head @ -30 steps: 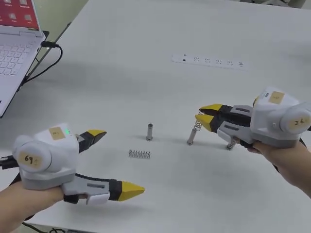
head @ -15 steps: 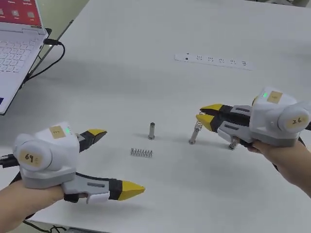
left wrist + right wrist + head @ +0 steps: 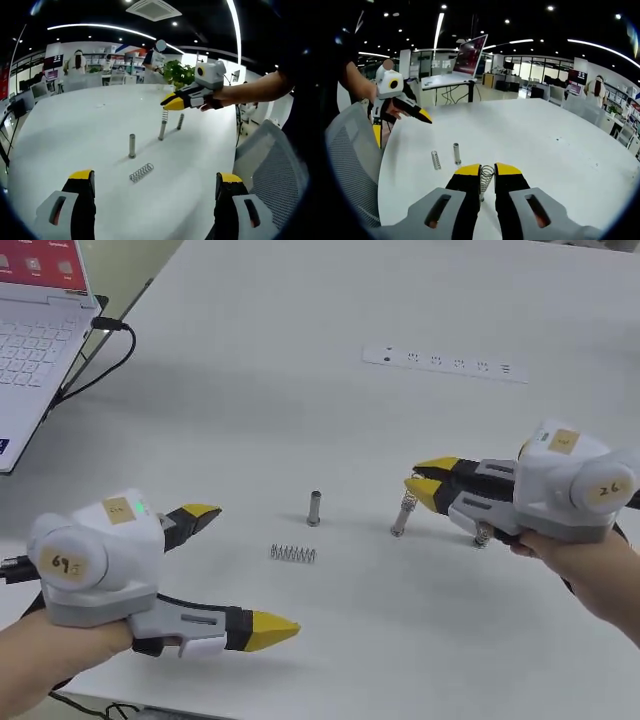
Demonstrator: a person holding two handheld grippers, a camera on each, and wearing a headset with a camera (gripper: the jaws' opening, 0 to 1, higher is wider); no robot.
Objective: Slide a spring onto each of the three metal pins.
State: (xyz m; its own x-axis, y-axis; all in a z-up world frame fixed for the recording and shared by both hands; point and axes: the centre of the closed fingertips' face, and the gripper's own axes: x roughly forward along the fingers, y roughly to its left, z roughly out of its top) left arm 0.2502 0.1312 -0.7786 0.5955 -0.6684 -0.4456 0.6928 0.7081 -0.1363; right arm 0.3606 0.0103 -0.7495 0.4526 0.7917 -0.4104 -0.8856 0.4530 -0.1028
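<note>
head view: over the white table [image 3: 300, 390], the grey-and-white, yellow-tipped left gripper [image 3: 238, 572] hangs with jaws spread wide, holding nothing; a loose silver coil spring [image 3: 292, 554] lies near a bare upright steel pin [image 3: 315, 508]; the matching right gripper [image 3: 425, 480] has its tips at a sprung pin [image 3: 404, 512]; a 3rd pin [image 3: 482, 534], spring on, peeks from beneath it.
left gripper view: the loose spring lies flat, just in front of the bare pin.
right gripper view: jaws nearly together, coils in the slit; whether they pinch, i cannot tell.
</note>
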